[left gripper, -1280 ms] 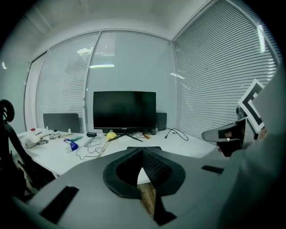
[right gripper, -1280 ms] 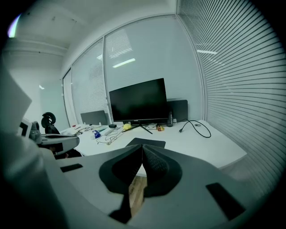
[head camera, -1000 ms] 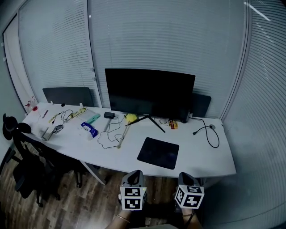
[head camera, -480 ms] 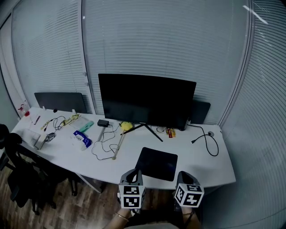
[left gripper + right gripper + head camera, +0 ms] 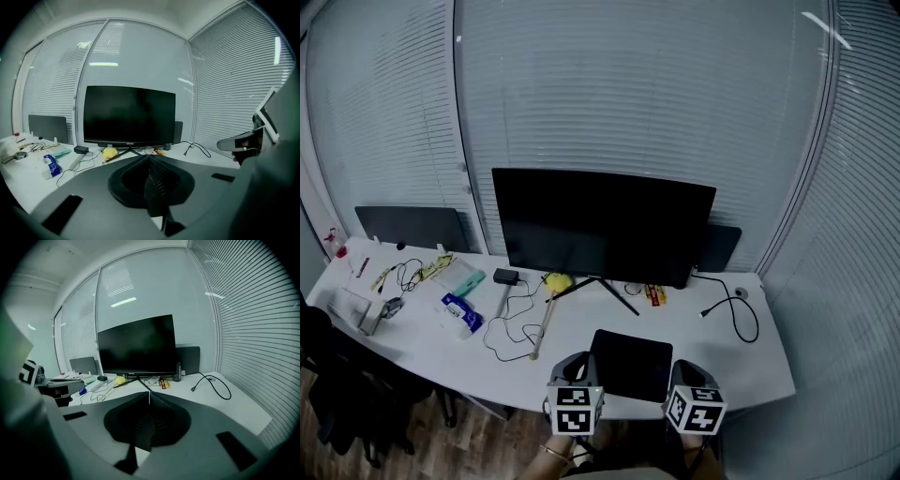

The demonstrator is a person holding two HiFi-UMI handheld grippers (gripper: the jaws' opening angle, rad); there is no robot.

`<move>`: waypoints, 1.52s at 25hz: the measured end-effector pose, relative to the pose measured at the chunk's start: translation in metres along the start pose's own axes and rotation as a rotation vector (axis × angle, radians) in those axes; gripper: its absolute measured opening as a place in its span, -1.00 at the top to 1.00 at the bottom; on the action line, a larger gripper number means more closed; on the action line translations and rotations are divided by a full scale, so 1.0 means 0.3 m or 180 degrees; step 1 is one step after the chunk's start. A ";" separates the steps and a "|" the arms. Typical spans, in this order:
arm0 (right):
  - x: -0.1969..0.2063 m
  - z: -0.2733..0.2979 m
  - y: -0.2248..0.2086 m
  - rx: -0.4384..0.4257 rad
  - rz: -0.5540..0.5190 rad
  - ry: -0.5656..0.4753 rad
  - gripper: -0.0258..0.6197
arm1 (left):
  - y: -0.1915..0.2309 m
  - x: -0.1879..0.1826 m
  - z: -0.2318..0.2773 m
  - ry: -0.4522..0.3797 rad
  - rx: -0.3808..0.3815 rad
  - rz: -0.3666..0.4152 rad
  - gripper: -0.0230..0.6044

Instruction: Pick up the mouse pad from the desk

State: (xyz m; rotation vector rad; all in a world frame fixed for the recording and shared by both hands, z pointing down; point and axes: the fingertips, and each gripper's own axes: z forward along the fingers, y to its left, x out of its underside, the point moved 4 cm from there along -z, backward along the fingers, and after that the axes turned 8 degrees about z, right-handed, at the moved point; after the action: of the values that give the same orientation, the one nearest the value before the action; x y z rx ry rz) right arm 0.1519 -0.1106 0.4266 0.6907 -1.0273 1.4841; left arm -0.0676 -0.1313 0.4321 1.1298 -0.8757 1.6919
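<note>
The black mouse pad [image 5: 630, 364] lies flat near the desk's front edge, in front of the monitor. In the head view my left gripper [image 5: 579, 359] sits at the pad's near left corner, and my right gripper [image 5: 683, 367] is just off its near right corner. Both are shut with nothing between the jaws. In the left gripper view the jaws [image 5: 149, 157] meet in a closed point, and in the right gripper view the jaws [image 5: 149, 393] do the same. The gripper bodies hide the pad in both gripper views.
A wide black monitor [image 5: 602, 225] stands behind the pad on the white desk [image 5: 750, 370]. Tangled cables [image 5: 514, 328], a yellow object [image 5: 556, 280] and small items lie to the left. A black cable [image 5: 741, 314] loops at the right. An office chair [image 5: 333, 375] stands at the left; blinds fill the back.
The desk has come closer in the head view. Both grippers moved forward from in front of the desk to its front edge, on either side of the mouse pad. Both stayed shut.
</note>
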 end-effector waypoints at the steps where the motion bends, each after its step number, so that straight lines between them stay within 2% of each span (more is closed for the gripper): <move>1: -0.010 0.013 0.007 0.0006 -0.0011 0.0001 0.82 | 0.012 -0.004 0.013 0.0001 0.0010 -0.0008 0.87; 13: -0.129 0.201 0.058 0.0117 -0.0017 -0.0070 0.82 | 0.152 -0.073 0.220 -0.0027 0.0112 -0.0005 0.87; 22: -0.161 0.283 0.049 0.0228 0.0049 -0.0063 0.82 | 0.187 -0.094 0.344 -0.0023 0.0226 0.0014 0.87; 28: -0.138 0.313 0.007 0.0228 0.0066 0.0115 0.82 | 0.160 -0.061 0.362 0.0131 0.0222 -0.0046 0.87; 38: -0.151 0.365 -0.004 0.0074 -0.0005 0.0214 0.82 | 0.141 -0.041 0.365 0.0281 0.0120 -0.0071 0.87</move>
State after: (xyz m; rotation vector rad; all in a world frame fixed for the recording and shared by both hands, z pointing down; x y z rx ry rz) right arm 0.1475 -0.2286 0.4361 0.6536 -0.9595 1.5101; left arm -0.0711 -0.2473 0.4538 1.0777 -0.7765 1.7330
